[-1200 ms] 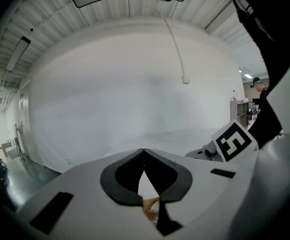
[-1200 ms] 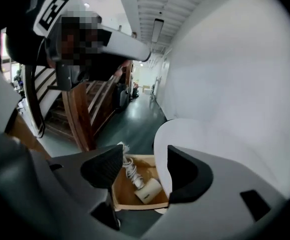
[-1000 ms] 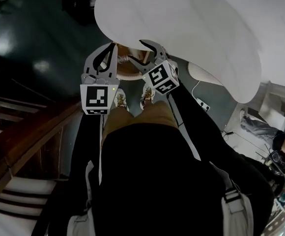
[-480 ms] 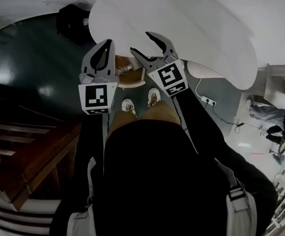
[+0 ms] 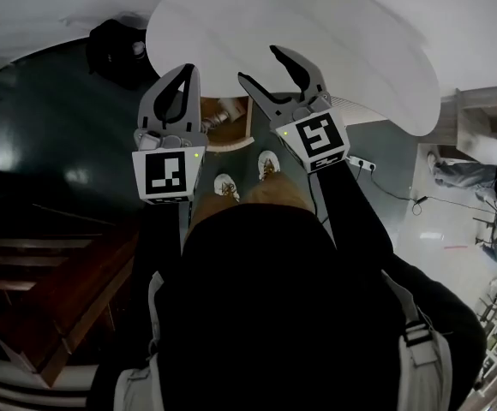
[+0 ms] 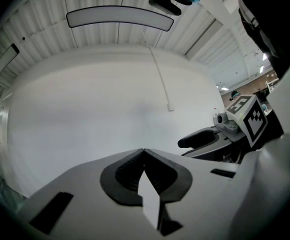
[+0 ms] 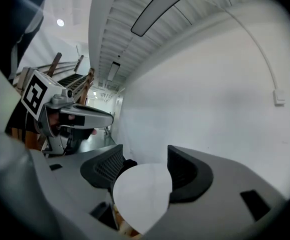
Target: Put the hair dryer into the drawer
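Observation:
No hair dryer and no drawer show in any view. In the head view my left gripper is held out in front of my body with its jaws together and nothing in them. The left gripper view shows the same gripper with its tips touching against a white wall. My right gripper is beside it, jaws apart and empty, with its tips over the edge of a round white table. In the right gripper view the right gripper frames that table.
A wooden piece stands under the table's near edge, just beyond my shoes. A black bag lies on the dark floor at the left. Wooden stairs run along the lower left. A power strip and its cable lie at the right.
Both grippers have come up and forward towards the white table, and the right one has shifted right. The left stays shut, the right stays open.

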`<action>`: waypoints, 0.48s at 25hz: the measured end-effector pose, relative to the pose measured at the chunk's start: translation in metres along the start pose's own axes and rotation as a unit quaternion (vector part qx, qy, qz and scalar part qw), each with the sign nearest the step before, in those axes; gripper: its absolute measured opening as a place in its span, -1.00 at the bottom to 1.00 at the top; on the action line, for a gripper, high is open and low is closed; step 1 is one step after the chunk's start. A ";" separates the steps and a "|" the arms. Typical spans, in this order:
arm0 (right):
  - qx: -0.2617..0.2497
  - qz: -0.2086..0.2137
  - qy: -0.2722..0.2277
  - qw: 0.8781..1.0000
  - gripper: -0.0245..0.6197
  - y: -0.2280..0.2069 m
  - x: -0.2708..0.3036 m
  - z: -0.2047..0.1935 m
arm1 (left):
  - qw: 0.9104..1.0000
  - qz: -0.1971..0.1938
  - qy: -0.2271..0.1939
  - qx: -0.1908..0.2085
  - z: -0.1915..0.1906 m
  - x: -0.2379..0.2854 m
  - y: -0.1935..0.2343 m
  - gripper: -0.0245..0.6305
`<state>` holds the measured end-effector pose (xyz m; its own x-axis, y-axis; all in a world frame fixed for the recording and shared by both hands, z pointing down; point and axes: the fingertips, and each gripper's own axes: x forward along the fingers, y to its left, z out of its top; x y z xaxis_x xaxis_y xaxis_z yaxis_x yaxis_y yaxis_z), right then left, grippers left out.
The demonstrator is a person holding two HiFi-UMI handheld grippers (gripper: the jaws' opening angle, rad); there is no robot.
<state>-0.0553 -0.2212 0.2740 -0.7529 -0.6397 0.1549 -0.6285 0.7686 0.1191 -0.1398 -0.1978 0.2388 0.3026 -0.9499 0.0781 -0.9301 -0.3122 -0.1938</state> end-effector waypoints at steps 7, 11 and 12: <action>-0.023 -0.035 -0.013 0.999 -0.02 0.010 -0.006 0.014 | 0.999 -0.023 -0.019 -0.013 0.006 -0.011 0.008 -0.88; -0.029 -0.051 -0.029 0.998 -0.08 0.023 -0.004 0.019 | 0.999 -0.037 -0.021 -0.028 -0.001 -0.019 0.010 -0.88; -0.034 -0.056 -0.036 0.997 -0.11 0.025 -0.005 0.021 | 0.999 -0.041 -0.020 -0.030 -0.003 -0.021 0.010 -0.88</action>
<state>-0.0717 -0.1987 0.2553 -0.6918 -0.7191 0.0657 -0.6973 0.6889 0.1979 -0.1555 -0.1813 0.2382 0.3842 -0.9218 0.0522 -0.9126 -0.3877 -0.1295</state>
